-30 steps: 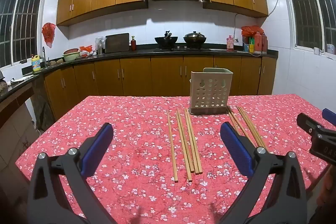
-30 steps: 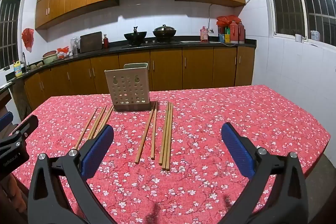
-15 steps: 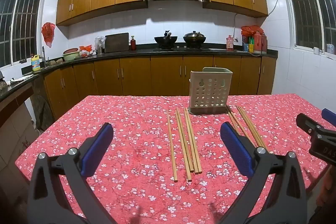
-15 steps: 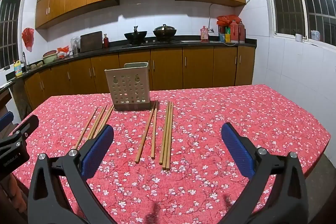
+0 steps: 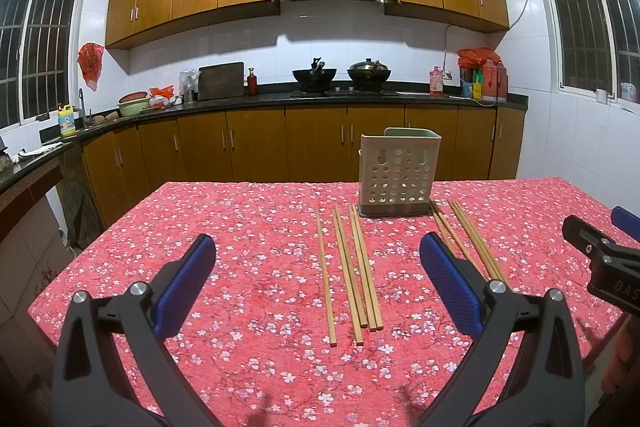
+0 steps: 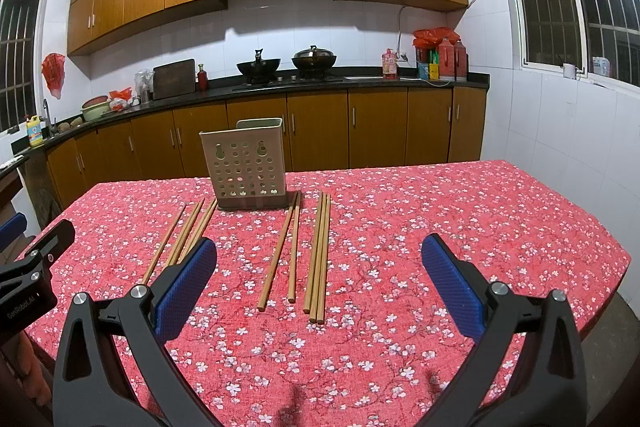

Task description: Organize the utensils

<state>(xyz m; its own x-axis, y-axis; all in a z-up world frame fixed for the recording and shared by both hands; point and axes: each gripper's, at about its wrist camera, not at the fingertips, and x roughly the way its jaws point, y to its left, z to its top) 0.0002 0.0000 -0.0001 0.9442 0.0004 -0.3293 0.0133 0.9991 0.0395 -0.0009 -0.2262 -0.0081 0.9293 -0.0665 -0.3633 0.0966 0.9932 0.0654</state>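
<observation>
Two grippers, left gripper [image 5: 316, 277] and right gripper [image 6: 318, 277], hover with jaws spread wide, holding nothing. Loose wooden chopsticks [image 5: 352, 267] lie flat on the red floral tablecloth [image 5: 248, 227], flanking the upright beige perforated plastic utensil holder [image 5: 396, 177].

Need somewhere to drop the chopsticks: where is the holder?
The perforated holder stands upright at the table's far side, left of centre in the right wrist view, between two groups of chopsticks.
</observation>
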